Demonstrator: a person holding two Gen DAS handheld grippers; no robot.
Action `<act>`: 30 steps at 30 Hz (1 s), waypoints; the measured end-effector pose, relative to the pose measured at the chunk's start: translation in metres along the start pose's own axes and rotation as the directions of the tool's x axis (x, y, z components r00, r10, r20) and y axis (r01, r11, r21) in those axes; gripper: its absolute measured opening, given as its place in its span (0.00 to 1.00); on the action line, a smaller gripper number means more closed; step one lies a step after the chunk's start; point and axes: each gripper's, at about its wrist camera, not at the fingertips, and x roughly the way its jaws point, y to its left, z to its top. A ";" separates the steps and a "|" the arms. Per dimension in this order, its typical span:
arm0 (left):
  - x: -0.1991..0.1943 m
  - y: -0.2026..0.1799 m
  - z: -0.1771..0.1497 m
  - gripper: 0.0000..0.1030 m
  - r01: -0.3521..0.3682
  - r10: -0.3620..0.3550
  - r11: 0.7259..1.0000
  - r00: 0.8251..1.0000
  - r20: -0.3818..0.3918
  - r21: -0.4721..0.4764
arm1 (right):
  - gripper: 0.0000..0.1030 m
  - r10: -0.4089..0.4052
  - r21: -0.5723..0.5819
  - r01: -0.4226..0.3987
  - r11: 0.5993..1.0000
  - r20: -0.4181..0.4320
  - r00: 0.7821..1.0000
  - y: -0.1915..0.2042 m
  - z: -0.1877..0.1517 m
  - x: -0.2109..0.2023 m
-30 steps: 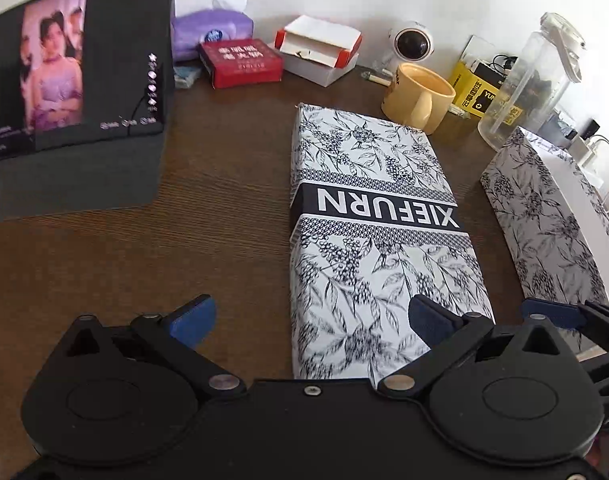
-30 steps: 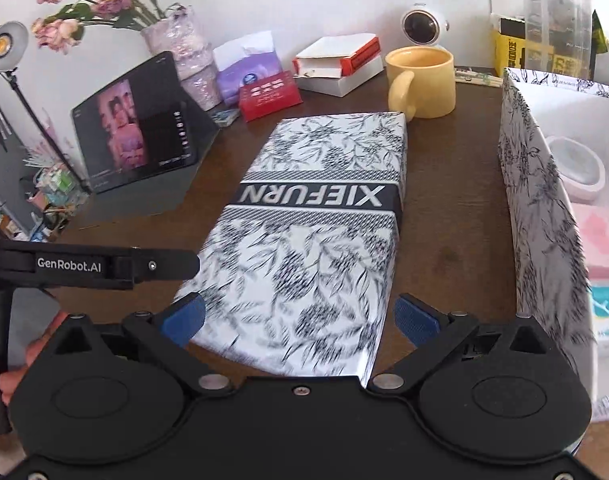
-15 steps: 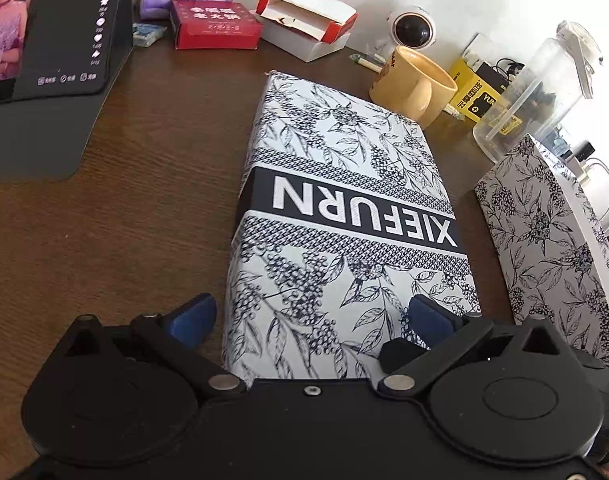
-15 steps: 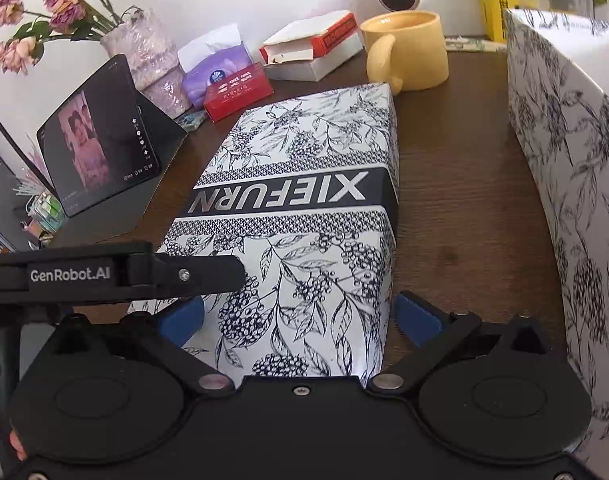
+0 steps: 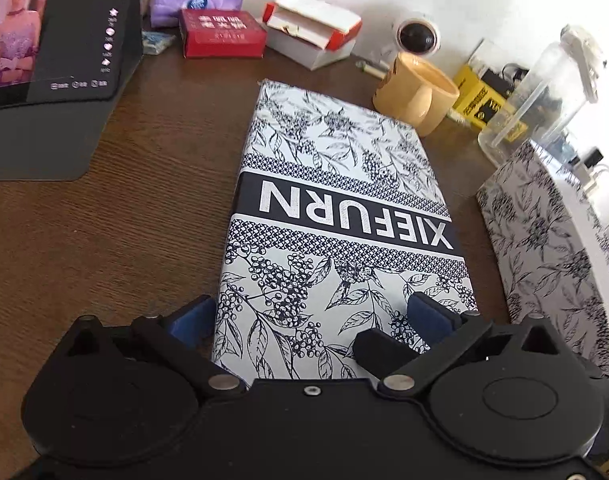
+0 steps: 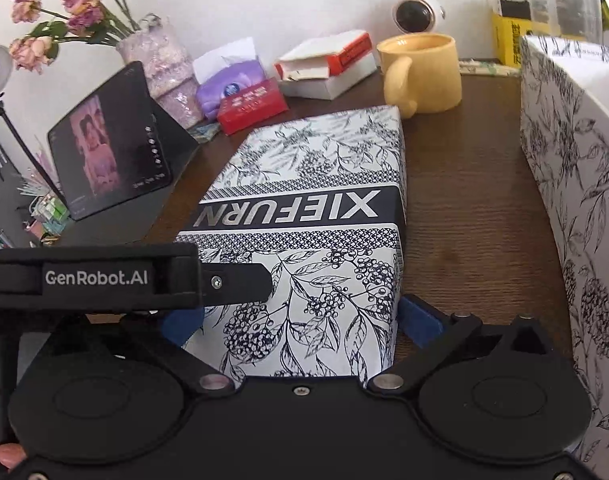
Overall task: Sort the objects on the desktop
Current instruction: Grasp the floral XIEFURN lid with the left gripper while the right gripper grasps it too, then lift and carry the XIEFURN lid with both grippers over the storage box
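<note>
Where the floral XIEFURN box lid (image 5: 336, 216) lies flat on the brown table (image 5: 124, 220), its long axis runs straight away from both tongs, near short end toward them. Right tongs (image 6: 300, 320) stand spread, blue pads flanking that end, seemingly not yet pressing. Left tongs (image 5: 310, 320), also spread, sit over its left corner. Its matching open box (image 6: 572, 184) stands to the right.

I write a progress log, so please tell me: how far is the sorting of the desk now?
Done: nothing clearly; the open floral-print cardboard box hides its contents. In hand: the open left gripper and right gripper flank the flat floral-print XIEFURN lid, ungripped. Left: yellow ceramic mug, red carton.
</note>
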 end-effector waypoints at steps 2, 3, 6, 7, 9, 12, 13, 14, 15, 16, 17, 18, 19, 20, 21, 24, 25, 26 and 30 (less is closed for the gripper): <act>-0.013 -0.003 -0.004 0.99 -0.001 0.001 1.000 1.000 0.013 0.002 | 1.00 0.014 -0.009 -0.014 1.000 0.003 1.000 0.003 0.000 -0.009; -0.019 -0.005 -0.006 0.98 -0.001 0.001 1.000 1.000 0.019 0.003 | 1.00 0.019 -0.008 -0.019 1.000 0.003 1.000 0.005 0.000 -0.015; -0.038 -0.010 -0.012 0.97 -0.003 0.003 1.000 0.999 0.038 0.006 | 1.00 0.033 -0.002 -0.032 0.999 0.008 0.999 0.012 -0.002 -0.034; -0.044 -0.011 -0.014 0.97 -0.003 0.003 1.000 0.999 0.045 0.006 | 1.00 0.036 0.000 -0.036 0.999 0.012 0.999 0.015 -0.003 -0.042; -0.057 -0.015 -0.018 0.97 -0.004 0.004 1.000 0.998 0.058 0.008 | 1.00 0.039 0.002 -0.039 0.999 0.020 0.999 0.021 -0.006 -0.058; -0.077 -0.020 -0.025 0.96 -0.004 0.003 1.000 0.997 0.077 0.008 | 1.00 0.037 0.000 -0.037 0.999 0.037 0.999 0.031 -0.013 -0.085; -0.085 -0.022 -0.030 0.96 -0.002 0.002 1.000 0.997 0.084 0.002 | 1.00 0.036 -0.003 -0.036 0.999 0.043 0.998 0.035 -0.016 -0.094; -0.092 -0.024 -0.036 0.96 -0.002 0.002 1.000 0.996 0.091 -0.005 | 1.00 0.038 -0.007 -0.038 0.999 0.046 0.998 0.037 -0.019 -0.102; -0.100 -0.027 -0.042 0.96 -0.003 0.004 1.000 0.995 0.099 -0.011 | 1.00 0.040 -0.011 -0.040 0.999 0.048 0.998 0.039 -0.022 -0.109; -0.106 -0.029 -0.048 0.96 -0.005 0.006 1.000 0.994 0.106 -0.018 | 1.00 0.043 -0.016 -0.043 0.999 0.050 0.998 0.041 -0.025 -0.117; -0.113 -0.032 -0.054 0.96 -0.006 0.009 1.000 0.994 0.109 -0.026 | 1.00 0.047 -0.021 -0.046 0.999 0.051 0.998 0.043 -0.029 -0.124; -0.119 -0.034 -0.061 0.96 -0.008 0.011 0.999 0.994 0.109 -0.035 | 1.00 0.051 -0.029 -0.049 0.998 0.049 0.998 0.044 -0.033 -0.131; -0.125 -0.036 -0.067 0.96 -0.009 0.013 0.999 0.994 0.110 -0.043 | 1.00 0.054 -0.035 -0.053 0.998 0.046 0.997 0.045 -0.037 -0.138; -0.131 -0.039 -0.074 0.96 -0.010 0.015 0.999 0.994 0.110 -0.050 | 1.00 0.058 -0.042 -0.056 0.998 0.042 0.997 0.045 -0.041 -0.145; -0.137 -0.041 -0.081 0.96 -0.011 0.017 0.998 0.994 0.108 -0.057 | 1.00 0.062 -0.049 -0.060 0.997 0.039 0.997 0.045 -0.046 -0.153; -0.155 -0.051 -0.106 0.95 -0.010 0.019 0.996 0.994 0.107 -0.083 | 1.00 0.069 -0.067 -0.067 0.995 0.027 0.997 0.044 -0.063 -0.178; -0.161 -0.057 -0.115 0.95 -0.008 0.017 0.996 0.994 0.106 -0.091 | 1.00 0.069 -0.072 -0.067 0.995 0.021 0.997 0.043 -0.070 -0.187; -0.166 -0.063 -0.125 0.95 -0.008 0.018 0.995 0.995 0.102 -0.098 | 1.00 0.069 -0.078 -0.067 0.995 0.015 0.998 0.042 -0.077 -0.196; -0.187 -0.096 -0.169 0.94 -0.023 0.033 0.994 0.995 0.089 -0.107 | 1.00 0.065 -0.091 -0.064 0.994 0.000 0.998 0.034 -0.110 -0.238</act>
